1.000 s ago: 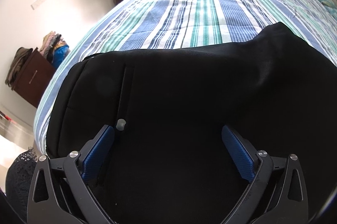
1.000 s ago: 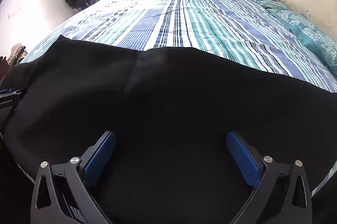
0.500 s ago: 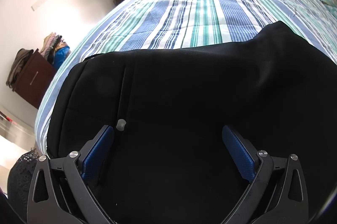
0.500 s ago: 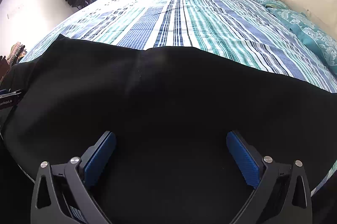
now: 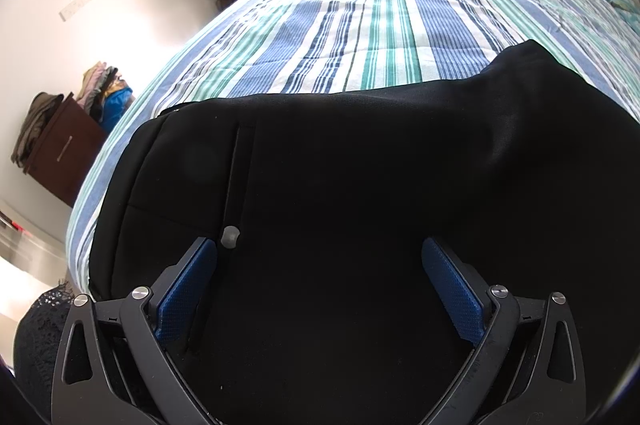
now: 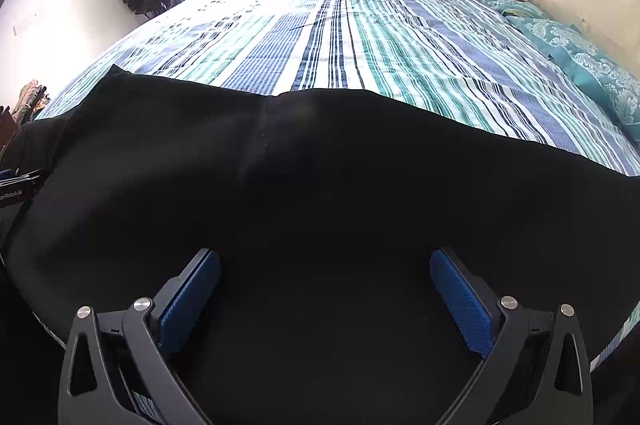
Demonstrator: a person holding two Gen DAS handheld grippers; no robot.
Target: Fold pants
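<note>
We hold both grippers, left (image 5: 319, 289) and right (image 6: 325, 295), spread wide and empty over black pants (image 5: 360, 185) lying flat along the striped bed (image 5: 380, 37); nothing has moved this past second, so folding hasn't begun.

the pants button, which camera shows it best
The left wrist view. The small grey button sits in plain sight on the black pants, just off the left gripper. The right wrist view shows only plain black cloth, no button.

Black pants (image 5: 360, 185) on blue, teal and white striped bedspread (image 5: 380, 37).
</note>
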